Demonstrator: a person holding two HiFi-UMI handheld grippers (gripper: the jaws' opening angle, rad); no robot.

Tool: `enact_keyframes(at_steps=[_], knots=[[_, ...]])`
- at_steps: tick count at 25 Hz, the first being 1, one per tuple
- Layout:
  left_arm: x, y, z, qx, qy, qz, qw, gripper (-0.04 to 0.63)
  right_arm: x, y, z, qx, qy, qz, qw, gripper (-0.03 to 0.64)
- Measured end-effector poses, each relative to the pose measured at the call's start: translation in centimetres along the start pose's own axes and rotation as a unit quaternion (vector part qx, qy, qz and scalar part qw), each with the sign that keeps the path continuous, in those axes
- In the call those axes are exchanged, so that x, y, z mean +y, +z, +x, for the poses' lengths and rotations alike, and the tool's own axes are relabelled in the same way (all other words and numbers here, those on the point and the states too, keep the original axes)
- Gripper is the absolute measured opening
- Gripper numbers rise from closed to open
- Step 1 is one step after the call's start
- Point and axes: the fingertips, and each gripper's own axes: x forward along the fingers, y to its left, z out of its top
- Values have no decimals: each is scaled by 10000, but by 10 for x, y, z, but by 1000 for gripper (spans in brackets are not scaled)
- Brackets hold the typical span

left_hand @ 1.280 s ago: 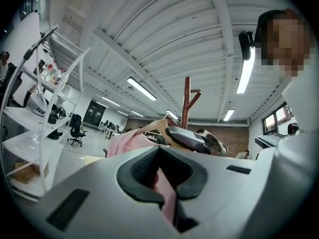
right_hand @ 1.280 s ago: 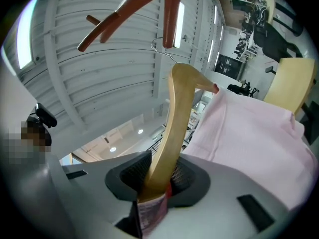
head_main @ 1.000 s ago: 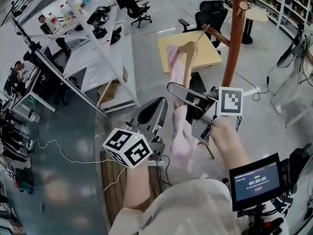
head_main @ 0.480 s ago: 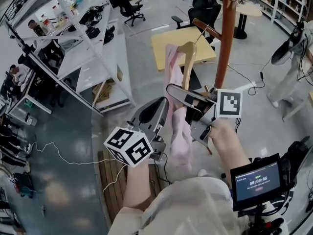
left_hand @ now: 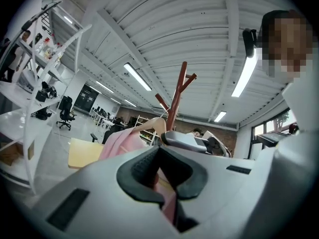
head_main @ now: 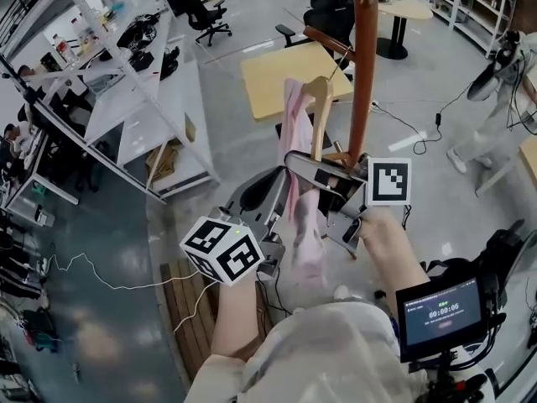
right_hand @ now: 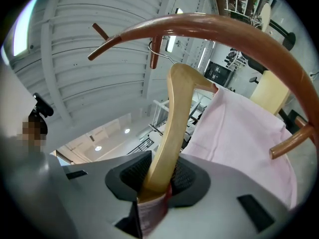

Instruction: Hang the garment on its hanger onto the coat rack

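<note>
Head view, looking steeply down at a person who holds two grippers out in front. The right gripper (head_main: 317, 164) is clamped on one wooden arm of the hanger (head_main: 319, 107). The right gripper view shows that arm pinched between the pads, with a fold of pink cloth under it.

The hanger's long axis runs straight up and away from these jaws, ending in a thin wire hook (head_main: 341, 60). The pink garment (head_main: 294, 112) drapes over the hanger and falls past the jaws on their left. The left gripper (head_main: 277, 193), lower and to the left of the right one, has its jaws pressed together on a strip of that cloth, as its own view shows.

The coat rack (head_main: 362, 74) stands immediately right of the right gripper, its pole parallel to the hanger. A slanted peg (head_main: 323, 39) juts from the pole above and ahead of the jaws. The hook sits right at this peg's outer end; whether it is already over it cannot be told.

The right gripper is the nearer one, and it carries the hanger. Judged from this, the coming move is a short lift and a shift towards the pole. Open floor lies to the left. The pole and a second peg (right_hand: 289, 141) crowd the right side, close to the cloth.
</note>
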Motion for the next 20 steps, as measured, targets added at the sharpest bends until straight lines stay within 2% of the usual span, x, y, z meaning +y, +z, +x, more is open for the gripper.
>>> enact_keyframes(at_steps=[7,11,20], knots=[[2,-15,15,192,-158,-87,9997,6,-18,-2,-13,133,-413,-321,9985,101],[4,-30,24,421,-160,-90,9989,6,-36,-6,-26,287,-870,-585,9941,101],[0,-46,39,663,-435,-136,9968,6,-53,-4,-53,408,-1136,-1194,9855,101]])
